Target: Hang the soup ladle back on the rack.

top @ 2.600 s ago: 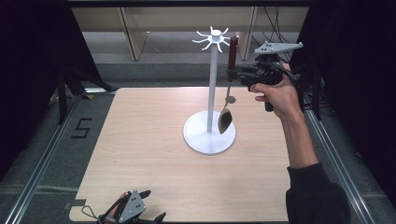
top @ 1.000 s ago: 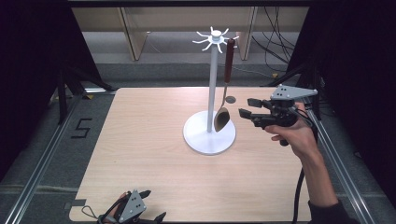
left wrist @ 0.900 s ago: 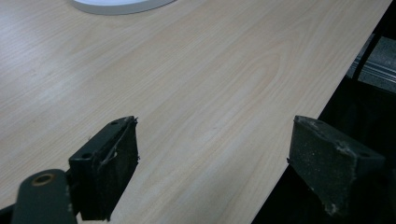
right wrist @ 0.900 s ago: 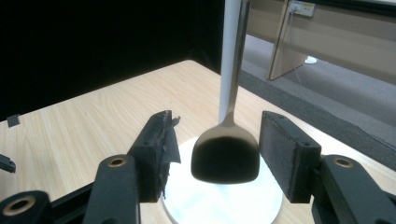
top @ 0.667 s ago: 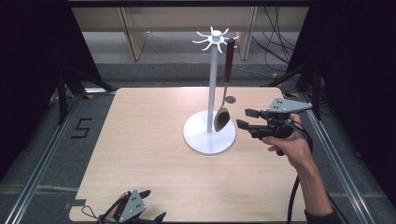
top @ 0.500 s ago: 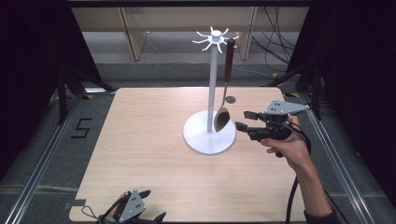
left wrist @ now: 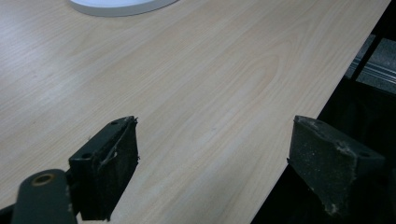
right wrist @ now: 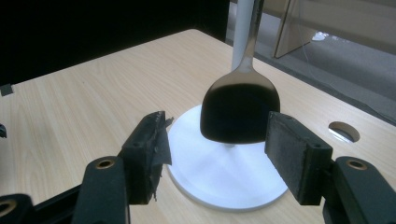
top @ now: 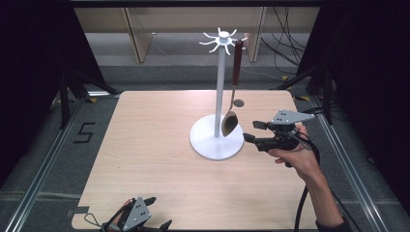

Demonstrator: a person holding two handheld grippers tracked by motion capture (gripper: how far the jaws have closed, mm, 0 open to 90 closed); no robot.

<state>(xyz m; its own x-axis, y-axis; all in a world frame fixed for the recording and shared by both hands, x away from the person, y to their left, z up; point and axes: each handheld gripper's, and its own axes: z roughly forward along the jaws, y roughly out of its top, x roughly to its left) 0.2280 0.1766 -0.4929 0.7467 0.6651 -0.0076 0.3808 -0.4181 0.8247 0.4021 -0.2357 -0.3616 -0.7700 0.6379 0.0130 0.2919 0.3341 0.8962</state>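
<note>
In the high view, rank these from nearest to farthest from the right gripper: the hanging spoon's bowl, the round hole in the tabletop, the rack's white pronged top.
1. Dark metal spoon bowl, just left of the right gripper.
2. Round hole in the wooden tabletop, beyond the gripper.
3. White pronged rack top, high above on the pole.

- A pale wood-grain tabletop [top: 159, 159] with rounded corners sits over a grey floor [top: 43, 145], flanked by metal rails.
- A white stand's round base [top: 216, 141] rests on the tabletop, right of centre; its pole rises from the base's middle.
- A small round hole [top: 238, 103] pierces the tabletop behind the base.
- The left gripper [top: 137, 221] lies at the tabletop's near edge, its fingers [left wrist: 107, 163] spread apart.
</note>
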